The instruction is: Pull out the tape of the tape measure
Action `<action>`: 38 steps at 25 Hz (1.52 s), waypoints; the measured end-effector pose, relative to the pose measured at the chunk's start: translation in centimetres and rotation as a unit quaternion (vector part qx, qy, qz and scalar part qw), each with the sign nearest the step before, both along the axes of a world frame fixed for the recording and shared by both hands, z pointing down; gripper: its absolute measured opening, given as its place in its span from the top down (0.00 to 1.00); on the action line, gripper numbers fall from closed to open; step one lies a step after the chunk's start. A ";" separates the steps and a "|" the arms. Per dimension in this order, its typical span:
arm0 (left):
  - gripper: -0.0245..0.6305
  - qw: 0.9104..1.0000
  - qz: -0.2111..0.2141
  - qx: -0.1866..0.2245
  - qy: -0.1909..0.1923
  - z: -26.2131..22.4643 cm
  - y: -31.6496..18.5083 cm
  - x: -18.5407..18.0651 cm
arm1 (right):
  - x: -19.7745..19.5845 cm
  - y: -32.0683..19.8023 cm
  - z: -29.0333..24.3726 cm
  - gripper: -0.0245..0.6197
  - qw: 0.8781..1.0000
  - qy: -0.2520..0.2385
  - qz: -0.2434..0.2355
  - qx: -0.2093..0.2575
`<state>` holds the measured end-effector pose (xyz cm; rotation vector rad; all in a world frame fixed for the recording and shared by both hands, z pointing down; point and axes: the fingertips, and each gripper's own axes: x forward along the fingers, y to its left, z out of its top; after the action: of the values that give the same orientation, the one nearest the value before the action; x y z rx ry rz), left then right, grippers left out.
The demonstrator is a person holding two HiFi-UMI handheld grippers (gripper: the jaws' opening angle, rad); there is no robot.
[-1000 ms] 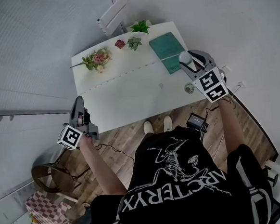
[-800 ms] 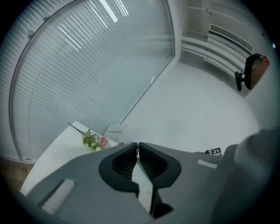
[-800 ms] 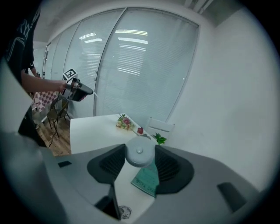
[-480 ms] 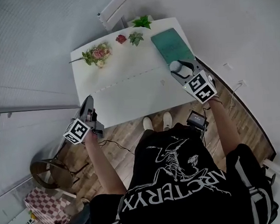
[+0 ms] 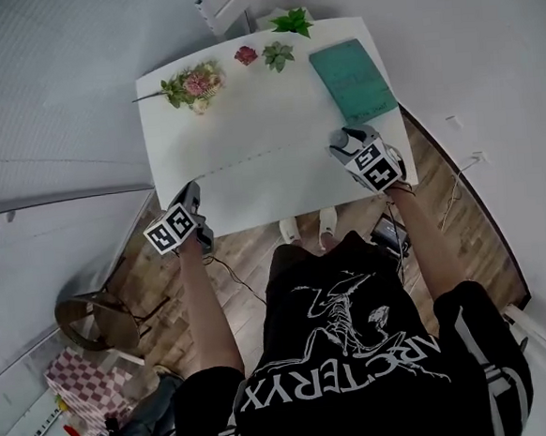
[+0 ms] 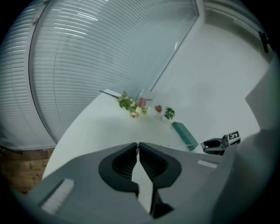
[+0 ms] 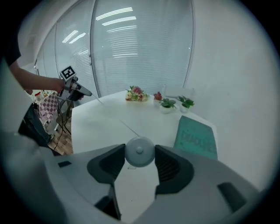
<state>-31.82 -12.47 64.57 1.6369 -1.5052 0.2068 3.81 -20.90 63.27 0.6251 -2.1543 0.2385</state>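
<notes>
Fingers (image 7: 169,165) of the right gripper (image 7: 139,154) were clamped on a round white tape measure (image 7: 139,150), by the right edge of the white table (image 5: 253,200) toward its near corner. The left gripper (image 6: 138,146) sat at the near left corner, its fingers pressed together on the tape (image 5: 263,155), a thin pale line crossing the table between both grippers. A teal mat (image 5: 353,79) lay along the right edge; a flower bunch (image 5: 192,82) and small potted plants (image 5: 279,54) lined the far edge.
</notes>
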 end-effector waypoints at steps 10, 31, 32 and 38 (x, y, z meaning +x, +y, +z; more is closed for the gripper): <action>0.92 0.994 0.018 -0.096 -0.057 8.5 -1.0 0.1 | 0.5 -0.3 9.3 0.62 0.996 0.027 0.046 -0.069; 0.76 0.997 -0.038 -0.043 -0.053 7.0 0.2 -1.1 | 3.0 0.9 8.3 0.52 0.991 0.001 0.080 -0.105; 0.76 0.996 -0.047 -0.027 -0.064 5.7 0.6 -1.8 | 3.8 0.9 7.1 0.52 0.991 -0.007 0.090 -0.095; 0.93 0.969 -0.045 0.169 -0.172 -9.0 1.7 -0.6 | 6.3 -0.9 -7.8 0.74 0.975 -0.136 0.168 0.044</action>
<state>-32.46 -10.74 55.52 1.8628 -1.9599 0.1996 10.14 -21.79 55.48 1.0635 -2.3184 0.4336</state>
